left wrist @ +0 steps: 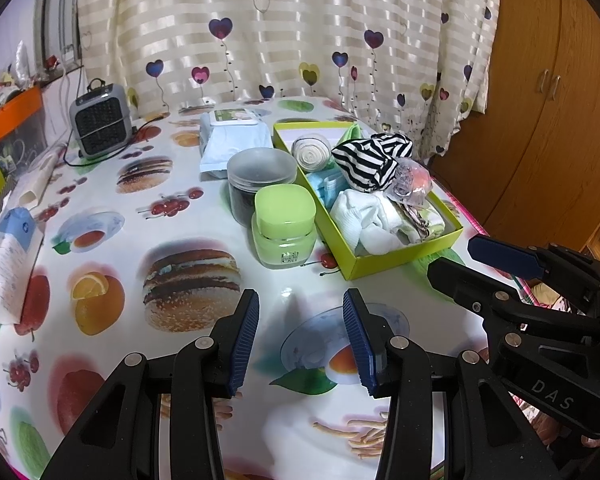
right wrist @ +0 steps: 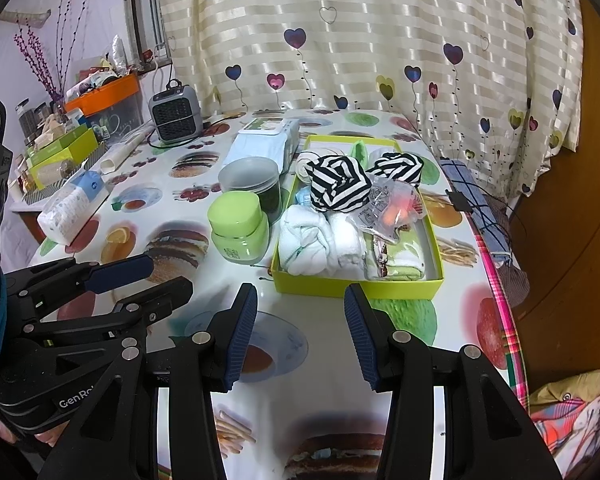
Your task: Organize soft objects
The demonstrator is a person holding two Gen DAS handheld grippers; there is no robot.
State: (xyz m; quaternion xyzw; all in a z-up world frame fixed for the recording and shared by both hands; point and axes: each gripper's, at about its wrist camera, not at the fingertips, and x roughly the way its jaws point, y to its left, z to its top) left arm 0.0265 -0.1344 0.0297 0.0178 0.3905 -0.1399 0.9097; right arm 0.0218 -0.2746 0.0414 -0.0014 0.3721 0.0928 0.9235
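Lime-green box (right wrist: 356, 286) packed with striped cloth (right wrist: 338, 186) and white socks (right wrist: 304, 240) sits beyond left gripper (left wrist: 301, 336) and right gripper (right wrist: 300, 330), both parted and empty.

A table under a glossy food-print oilcloth (right wrist: 328, 380) carries a lime-green cardboard box (right wrist: 356, 286) at centre, a green-lidded jar (right wrist: 238, 224) beside it, and a grey heater (right wrist: 176, 114) at upper left.

Bright even light, sharp, fisheye-bent edges
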